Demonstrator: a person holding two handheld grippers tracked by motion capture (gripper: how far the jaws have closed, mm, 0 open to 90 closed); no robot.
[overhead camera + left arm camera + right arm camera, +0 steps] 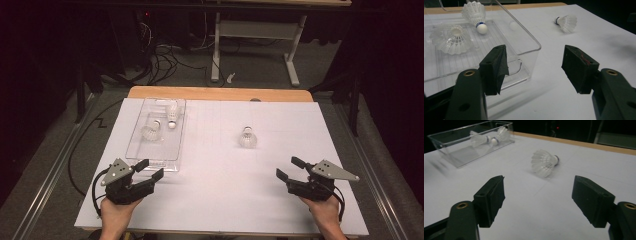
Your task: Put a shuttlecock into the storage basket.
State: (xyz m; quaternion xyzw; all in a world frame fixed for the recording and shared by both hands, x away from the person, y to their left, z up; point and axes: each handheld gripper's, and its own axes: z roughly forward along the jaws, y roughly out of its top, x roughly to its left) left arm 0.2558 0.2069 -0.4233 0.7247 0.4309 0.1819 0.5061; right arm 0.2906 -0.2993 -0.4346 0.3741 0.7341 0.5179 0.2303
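left gripper (150, 169) jaws apart, empty, at clear tray (135, 142) near corner | right gripper (291, 168) jaws apart, empty | lone shuttlecock (247, 138) on open sheet, well apart from both

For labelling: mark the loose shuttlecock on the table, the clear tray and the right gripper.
loose shuttlecock (247, 138), high view, on its feather skirt.
clear tray (134, 142), high view, on its left wall.
right gripper (288, 167), high view, midway between its open jaws.
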